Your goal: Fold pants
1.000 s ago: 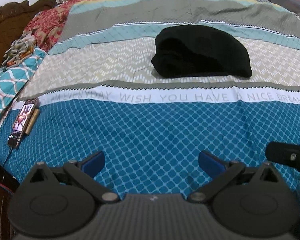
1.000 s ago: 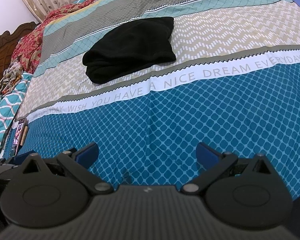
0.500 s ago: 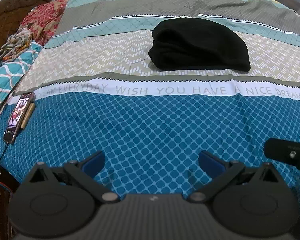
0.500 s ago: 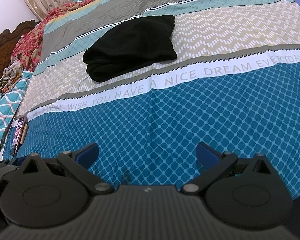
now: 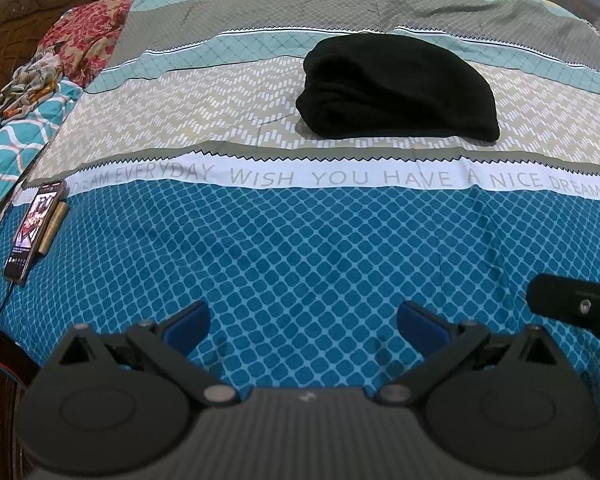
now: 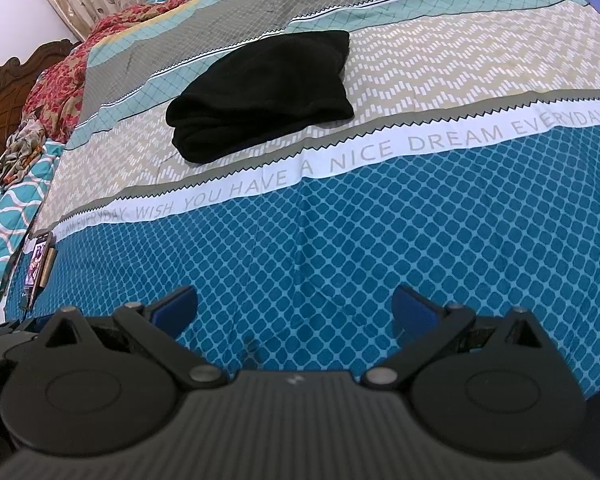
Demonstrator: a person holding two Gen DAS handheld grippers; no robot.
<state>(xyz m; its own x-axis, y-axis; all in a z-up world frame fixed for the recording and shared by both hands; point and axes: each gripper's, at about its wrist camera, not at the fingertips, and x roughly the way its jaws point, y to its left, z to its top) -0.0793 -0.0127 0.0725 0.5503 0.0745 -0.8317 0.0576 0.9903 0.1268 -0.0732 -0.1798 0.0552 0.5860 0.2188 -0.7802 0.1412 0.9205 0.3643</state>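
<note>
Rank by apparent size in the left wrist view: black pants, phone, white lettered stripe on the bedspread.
1. white lettered stripe, spanning the whole bed
2. black pants
3. phone, smallest, despite lying nearer the camera

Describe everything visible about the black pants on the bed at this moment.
The black pants are a soft, matte, fleece-like fabric folded into a compact thick bundle, with stacked fold layers showing at the end nearer the headboard. No waistband, pockets or leg ends can be made out. The bundle lies flat on the bedspread's beige zigzag band, just beyond the white lettered stripe. Nothing but the bedspread touches it; both claws are open and well short of it.
</note>
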